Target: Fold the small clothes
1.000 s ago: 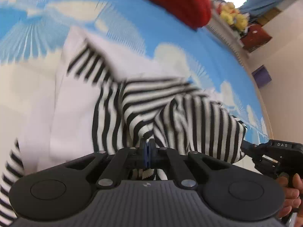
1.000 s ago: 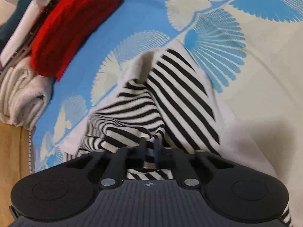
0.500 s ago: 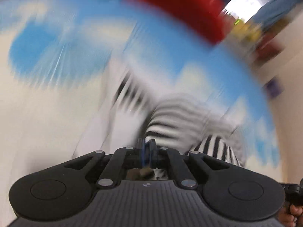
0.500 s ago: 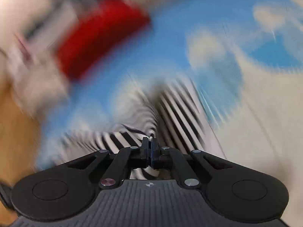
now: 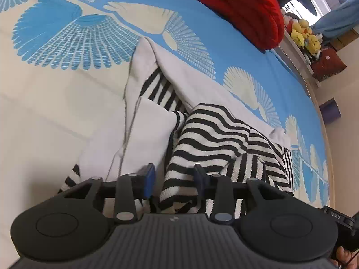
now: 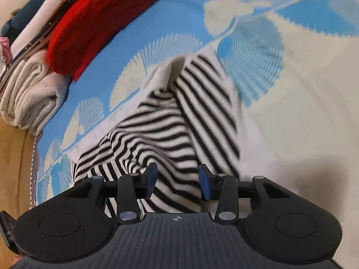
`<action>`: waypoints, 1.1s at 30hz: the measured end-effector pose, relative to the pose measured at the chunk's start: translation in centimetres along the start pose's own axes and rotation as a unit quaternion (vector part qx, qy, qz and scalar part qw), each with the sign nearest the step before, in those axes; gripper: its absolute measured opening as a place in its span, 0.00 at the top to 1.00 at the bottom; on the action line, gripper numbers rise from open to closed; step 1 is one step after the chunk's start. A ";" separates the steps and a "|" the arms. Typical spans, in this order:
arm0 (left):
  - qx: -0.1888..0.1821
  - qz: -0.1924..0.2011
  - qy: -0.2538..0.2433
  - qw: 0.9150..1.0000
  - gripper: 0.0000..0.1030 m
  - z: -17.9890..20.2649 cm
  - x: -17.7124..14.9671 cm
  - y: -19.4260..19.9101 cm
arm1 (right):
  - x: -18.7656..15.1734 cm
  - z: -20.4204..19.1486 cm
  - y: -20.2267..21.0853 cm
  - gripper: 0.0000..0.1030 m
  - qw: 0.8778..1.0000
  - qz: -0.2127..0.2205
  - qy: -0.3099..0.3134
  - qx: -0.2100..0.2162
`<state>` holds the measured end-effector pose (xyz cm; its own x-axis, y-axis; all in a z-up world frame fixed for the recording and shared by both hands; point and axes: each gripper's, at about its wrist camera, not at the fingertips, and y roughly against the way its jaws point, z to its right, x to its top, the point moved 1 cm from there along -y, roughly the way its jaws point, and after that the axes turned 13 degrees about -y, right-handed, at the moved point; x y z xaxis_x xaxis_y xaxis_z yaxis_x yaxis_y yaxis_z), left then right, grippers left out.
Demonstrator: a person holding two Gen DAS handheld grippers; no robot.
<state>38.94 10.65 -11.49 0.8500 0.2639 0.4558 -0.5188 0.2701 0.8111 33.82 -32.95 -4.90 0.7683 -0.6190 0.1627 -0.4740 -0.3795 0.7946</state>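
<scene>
On the bed, through my left wrist camera, one striped garment (image 5: 215, 134) lies bunched on the blue and cream bedspread (image 5: 67, 33), its white inner side turned out along the left and far edge, black-and-white stripes heaped toward me. My left gripper (image 5: 174, 180) points down at it; its jaws are opening, a striped fold lies between them, and the blue pads no longer press on it. One red folded piece (image 5: 235, 4) sits at the far edge, and a cluster of yellow plush toys (image 5: 303, 33) on a shelf beyond. At the lower right corner a bit of my other hand and its tool shows.

Through my right wrist camera, the same garment (image 6: 179, 123) runs away from me in a rumpled ridge. My right gripper (image 6: 178, 181) is opening its jaws too, with cloth between them but free of the pads. To the far left is one stack of folded clothes (image 6: 33, 85), the red piece (image 6: 96, 18) on top.

I judge this fold just laid down and released. The garment is only partly folded, lumpy and uneven; smoothing, further folds and stacking remain.
</scene>
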 end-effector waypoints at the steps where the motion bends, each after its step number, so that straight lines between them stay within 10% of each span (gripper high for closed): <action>1: 0.000 0.001 -0.003 1.000 0.75 0.1 0.0 0.0 | -0.2 -0.1 -0.5 0.58 1.000 -0.003 0.001 -0.001; 5: -0.003 0.012 -0.017 1.000 0.96 0.6 0.4 0.0 | -0.9 -0.8 -1.7 0.60 0.999 -0.011 0.027 -0.033; 8: -0.026 0.059 -0.009 0.998 0.97 0.9 0.8 1.0 | -1.3 -1.2 -2.0 0.98 0.997 -0.003 0.053 -0.047; 12: -0.035 0.108 -0.007 0.994 0.98 1.1 1.6 2.5 | -0.8 -1.9 0.9 0.99 0.996 0.073 0.058 -0.012; 15: 0.016 0.069 -0.005 0.997 0.98 0.2 1.4 1.4 | -0.1 -2.1 3.4 0.99 0.990 0.123 0.066 0.005; 21: 0.039 0.042 0.032 0.998 0.92 -1.5 1.0 0.7 | -0.3 1.5 -1.3 0.87 0.993 0.013 0.018 -0.119; 25: 0.019 0.112 -0.061 0.992 0.92 2.1 1.7 3.4 | -0.3 -0.8 1.1 0.78 0.989 0.094 0.067 -0.088; 29: -0.066 0.041 -0.099 0.992 0.88 4.1 0.6 1.1 | -0.9 -2.7 2.5 0.70 0.985 0.121 0.120 0.004; 33: 0.041 -0.053 -0.125 0.990 0.92 2.5 -0.9 -2.1 | -1.7 -2.3 -1.2 0.71 0.995 0.010 0.102 0.015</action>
<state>39.52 7.54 -12.73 0.9010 -0.0017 0.4338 -0.4242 0.2059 0.8818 34.06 -29.91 -4.78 0.8288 -0.4747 0.2962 -0.5002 -0.3911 0.7726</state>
